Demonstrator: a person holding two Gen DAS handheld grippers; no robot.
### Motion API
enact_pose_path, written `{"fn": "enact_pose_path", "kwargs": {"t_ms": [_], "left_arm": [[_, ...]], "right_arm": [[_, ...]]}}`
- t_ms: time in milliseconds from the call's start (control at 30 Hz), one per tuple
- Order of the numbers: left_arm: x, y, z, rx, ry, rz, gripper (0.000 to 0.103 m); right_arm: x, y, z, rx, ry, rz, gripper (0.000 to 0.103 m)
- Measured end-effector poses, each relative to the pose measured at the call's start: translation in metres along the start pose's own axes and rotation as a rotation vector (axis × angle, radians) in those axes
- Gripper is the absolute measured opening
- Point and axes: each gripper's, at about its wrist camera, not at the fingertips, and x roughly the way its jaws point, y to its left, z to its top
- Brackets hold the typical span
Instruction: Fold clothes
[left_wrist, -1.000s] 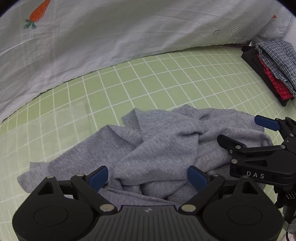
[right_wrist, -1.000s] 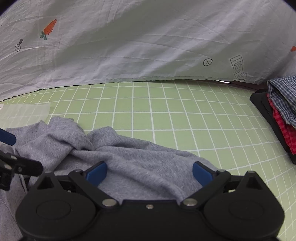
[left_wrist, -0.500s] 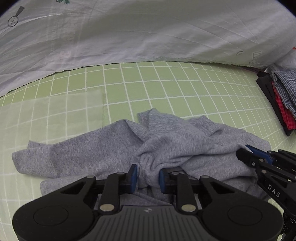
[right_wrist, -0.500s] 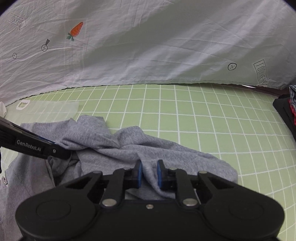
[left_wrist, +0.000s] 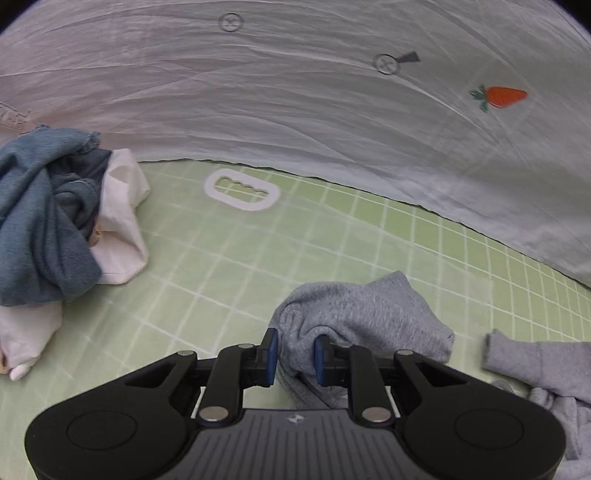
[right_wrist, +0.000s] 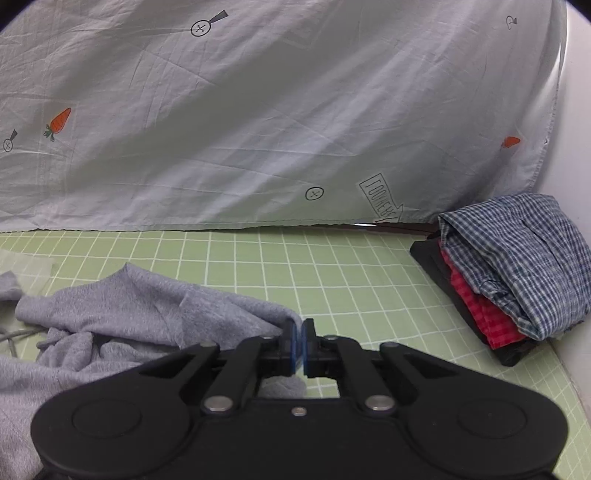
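My left tongs (left_wrist: 294, 356) and right tongs (right_wrist: 298, 345) each pinch the crumpled grey sweater (right_wrist: 147, 314) near me on the green mat (right_wrist: 332, 266), maybe its corners, so next I must pull it flat.

Green grid-mat bench (right_wrist: 332, 273) carrying grey sweatshirt (right_wrist: 140, 314) lower left, folded stack (right_wrist: 517, 273) at right; left wrist view showing crumpled blue/white pile (left_wrist: 55, 221) upper left.

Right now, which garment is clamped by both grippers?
The grey sweatshirt. Left gripper and right gripper pinch it; the blue-and-white heap and plaid stack lie untouched.
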Motion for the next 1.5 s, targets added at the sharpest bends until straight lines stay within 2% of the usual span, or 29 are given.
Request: {"fn": "enact_pose_path", "kwargs": {"t_ms": [133, 200, 233, 300, 367, 433, 500, 567, 600, 667, 700, 733, 767, 867, 1033, 1167, 1267, 1400, 1500], "left_arm": [[-0.01, 0.063, -0.004, -0.141, -0.002, 0.046, 0.022], [-0.017, 0.084, -0.012, -0.181, -0.019, 0.092, 0.012], [-0.023, 0.093, -0.016, -0.19, -0.036, 0.124, 0.011], [-0.032, 0.117, -0.022, -0.249, -0.052, 0.144, 0.008], [-0.038, 0.137, -0.026, -0.307, -0.048, 0.128, 0.007], [-0.038, 0.144, -0.035, -0.311, -0.034, 0.124, 0.007], [-0.037, 0.147, -0.045, -0.3, -0.014, 0.122, 0.007], [-0.033, 0.146, -0.06, -0.288, 0.018, 0.112, 0.007], [-0.032, 0.145, -0.067, -0.291, 0.034, 0.103, 0.007], [-0.03, 0.146, -0.077, -0.294, 0.054, 0.09, 0.007], [-0.029, 0.147, -0.081, -0.294, 0.062, 0.085, 0.007], [-0.028, 0.148, -0.086, -0.294, 0.07, 0.08, 0.007], [-0.028, 0.15, -0.089, -0.294, 0.075, 0.071, 0.007], [-0.027, 0.157, -0.095, -0.292, 0.092, 0.039, 0.007], [-0.023, 0.168, -0.1, -0.272, 0.117, -0.017, 0.008], [-0.019, 0.174, -0.099, -0.246, 0.136, -0.063, 0.008], [-0.016, 0.178, -0.099, -0.227, 0.15, -0.098, 0.008], [-0.011, 0.184, -0.099, -0.207, 0.165, -0.135, 0.008], [-0.006, 0.188, -0.099, -0.198, 0.173, -0.156, 0.008]], "right_arm": [[-0.001, -0.003, 0.0, 0.014, -0.006, -0.025, 0.003], [-0.001, -0.001, 0.001, -0.015, -0.018, -0.057, 0.003], [-0.001, -0.001, 0.002, -0.026, -0.024, -0.073, 0.003], [-0.001, -0.005, 0.005, -0.025, -0.034, -0.096, 0.003], [0.001, -0.011, 0.009, -0.004, -0.038, -0.109, 0.003], [0.004, -0.014, 0.011, -0.004, -0.037, -0.136, 0.003], [0.012, -0.014, 0.013, -0.015, 0.007, -0.145, 0.003], [0.015, -0.014, 0.012, 0.021, 0.034, -0.121, 0.004], [0.016, -0.012, 0.012, 0.043, 0.056, -0.108, 0.006], [0.012, -0.003, 0.009, 0.067, 0.099, -0.079, 0.019], [0.007, 0.003, 0.007, 0.078, 0.1, -0.069, 0.039], [0.003, 0.011, 0.005, 0.091, 0.099, -0.056, 0.055], [-0.002, 0.018, 0.004, 0.104, 0.098, -0.043, 0.058], [-0.012, 0.048, 0.001, 0.132, 0.118, 0.007, 0.06], [-0.033, 0.116, 0.002, 0.091, 0.101, 0.106, 0.075], [-0.043, 0.168, 0.005, 0.062, 0.096, 0.144, 0.077], [-0.049, 0.203, 0.005, 0.046, 0.096, 0.21, 0.079], [-0.051, 0.239, 0.002, 0.054, 0.137, 0.27, 0.08], [-0.051, 0.261, 0.0, 0.041, 0.155, 0.284, 0.081]]}}
